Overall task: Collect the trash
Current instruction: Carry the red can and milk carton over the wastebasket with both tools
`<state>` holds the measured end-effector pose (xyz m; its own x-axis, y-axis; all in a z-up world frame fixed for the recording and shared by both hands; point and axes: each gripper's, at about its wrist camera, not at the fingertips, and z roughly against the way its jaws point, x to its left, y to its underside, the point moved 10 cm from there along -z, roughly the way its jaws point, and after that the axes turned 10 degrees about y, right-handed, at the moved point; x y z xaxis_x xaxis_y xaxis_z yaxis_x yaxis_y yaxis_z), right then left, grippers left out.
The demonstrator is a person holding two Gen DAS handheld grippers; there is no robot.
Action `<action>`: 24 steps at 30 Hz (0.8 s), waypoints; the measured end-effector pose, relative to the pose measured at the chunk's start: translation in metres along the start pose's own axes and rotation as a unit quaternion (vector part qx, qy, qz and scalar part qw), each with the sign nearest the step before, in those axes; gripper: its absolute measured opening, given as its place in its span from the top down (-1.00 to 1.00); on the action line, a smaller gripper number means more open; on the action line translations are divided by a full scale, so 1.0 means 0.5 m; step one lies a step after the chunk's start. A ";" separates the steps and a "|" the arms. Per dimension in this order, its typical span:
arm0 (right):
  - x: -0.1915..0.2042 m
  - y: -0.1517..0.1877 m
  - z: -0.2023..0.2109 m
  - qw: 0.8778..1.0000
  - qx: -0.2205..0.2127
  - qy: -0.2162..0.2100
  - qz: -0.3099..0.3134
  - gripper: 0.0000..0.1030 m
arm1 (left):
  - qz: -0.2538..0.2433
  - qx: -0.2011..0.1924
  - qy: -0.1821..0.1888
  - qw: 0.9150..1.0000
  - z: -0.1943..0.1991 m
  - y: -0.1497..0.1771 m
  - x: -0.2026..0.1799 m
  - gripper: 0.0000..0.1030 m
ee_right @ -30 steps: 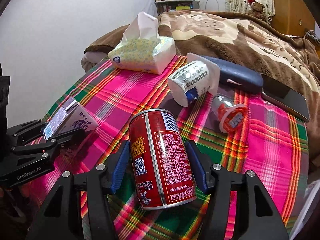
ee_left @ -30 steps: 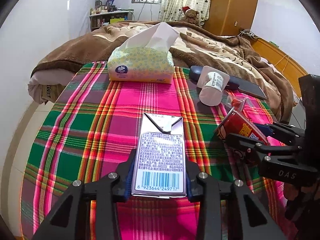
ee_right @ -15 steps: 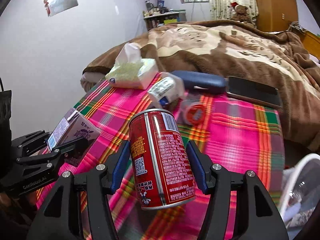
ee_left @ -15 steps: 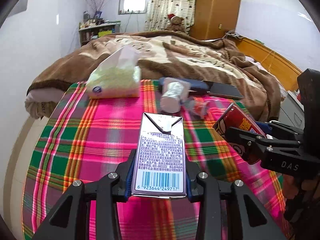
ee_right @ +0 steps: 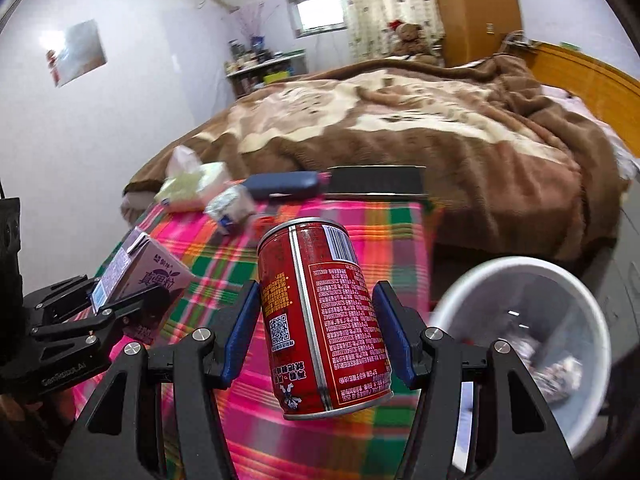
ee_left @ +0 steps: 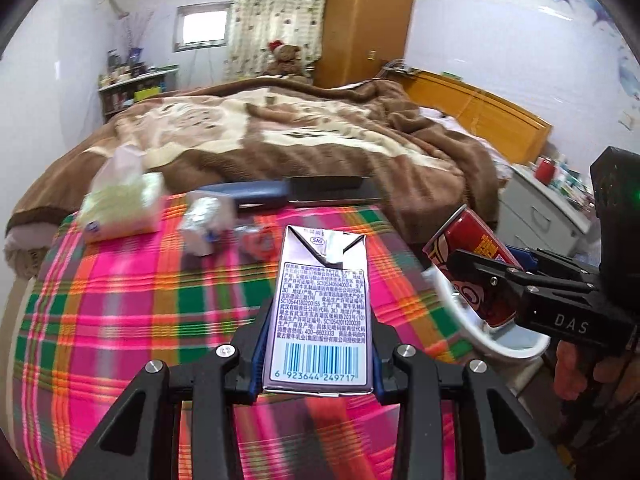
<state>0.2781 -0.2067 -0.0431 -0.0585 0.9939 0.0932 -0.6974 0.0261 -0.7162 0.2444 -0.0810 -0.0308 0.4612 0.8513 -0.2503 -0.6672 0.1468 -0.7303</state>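
My left gripper [ee_left: 318, 354] is shut on a purple drink carton [ee_left: 322, 312], held above the plaid tablecloth [ee_left: 140, 300]. It also shows at the left of the right wrist view [ee_right: 136, 276]. My right gripper [ee_right: 316, 332] is shut on a red drink can [ee_right: 320, 316], also seen in the left wrist view [ee_left: 472, 268]. A white trash bin [ee_right: 520, 344] with some crumpled waste inside stands to the right of the table, below the can. A white cup [ee_left: 204, 226] and a small red-lidded tub [ee_left: 256, 240] lie on the cloth.
A tissue pack [ee_left: 120, 208], a dark blue case [ee_left: 256, 194] and a black phone [ee_left: 332, 188] lie at the table's far edge. A bed with a brown blanket [ee_left: 300, 132] stands behind. A white drawer unit [ee_left: 540, 208] is at the right.
Both grippers have lifted and pulled back from the table with the carton and the can held. The view has swung right, and the white trash bin has come into sight.
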 end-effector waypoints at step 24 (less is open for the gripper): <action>-0.307 0.074 0.048 0.986 0.010 0.133 -0.101 -0.15 | -0.087 0.058 0.102 0.989 -0.179 0.000 -0.353 0.24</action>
<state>0.2443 -0.3609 -0.0672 0.2707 0.9616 0.0458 -0.6892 0.2268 -0.6882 0.2150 -0.2764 -0.0434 0.6753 0.6907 -0.2586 -0.6242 0.3485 -0.6992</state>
